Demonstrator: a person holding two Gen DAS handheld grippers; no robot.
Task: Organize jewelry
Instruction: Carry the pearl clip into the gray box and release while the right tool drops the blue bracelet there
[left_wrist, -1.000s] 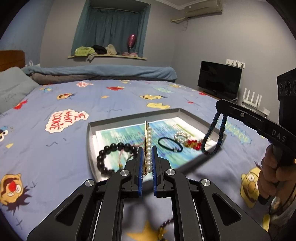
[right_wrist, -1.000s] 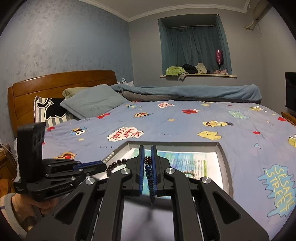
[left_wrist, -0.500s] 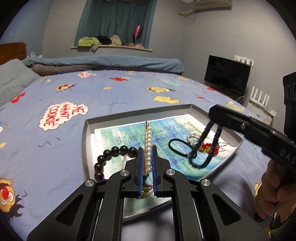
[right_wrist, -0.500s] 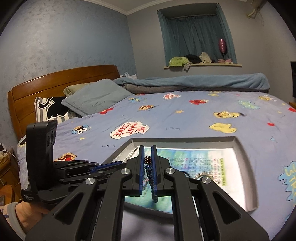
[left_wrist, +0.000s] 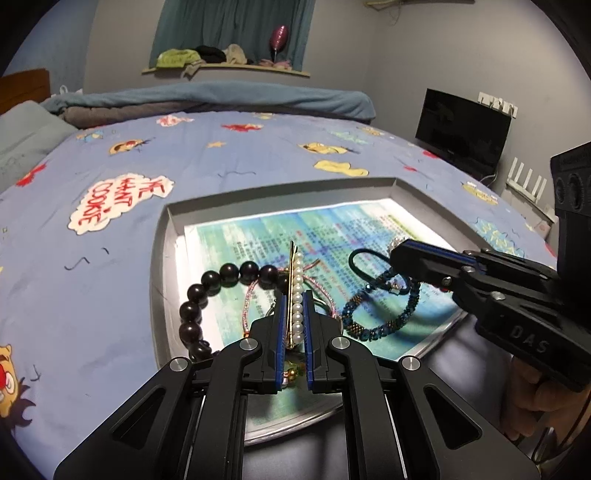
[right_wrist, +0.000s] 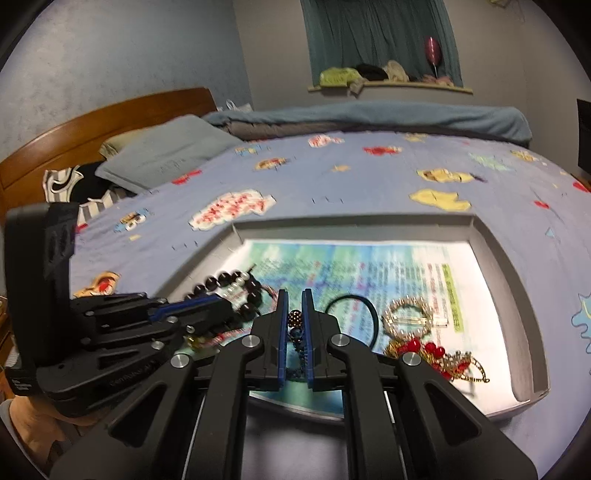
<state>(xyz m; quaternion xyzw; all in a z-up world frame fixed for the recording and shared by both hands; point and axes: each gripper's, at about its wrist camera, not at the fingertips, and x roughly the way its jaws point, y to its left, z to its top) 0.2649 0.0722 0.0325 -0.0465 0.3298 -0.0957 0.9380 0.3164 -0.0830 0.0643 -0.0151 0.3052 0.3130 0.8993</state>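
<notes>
A grey tray (left_wrist: 162, 258) lined with printed paper lies on the bed. My left gripper (left_wrist: 295, 299) is shut on a pearl hair clip (left_wrist: 296, 291), held low over the tray's near left part. My right gripper (right_wrist: 295, 299) is shut on a blue beaded bracelet (left_wrist: 384, 317), whose loop now lies on the tray paper. The right gripper also shows in the left wrist view (left_wrist: 402, 254), and the left gripper in the right wrist view (right_wrist: 218, 306). A black bead bracelet (left_wrist: 218, 280), a thin pink bracelet (left_wrist: 251, 295) and a black hair tie (left_wrist: 360, 258) lie in the tray.
A crystal ring brooch (right_wrist: 410, 317) and red-and-gold jewelry (right_wrist: 436, 354) lie in the tray's right part. The bed has a blue cartoon sheet (left_wrist: 110, 155), pillows (right_wrist: 162, 151) and a wooden headboard (right_wrist: 103, 118). A TV (left_wrist: 461, 133) stands by the right wall.
Both grippers have come down and forward over the tray. The blue bracelet, which hung in the air from the right gripper, now rests on the tray paper.
</notes>
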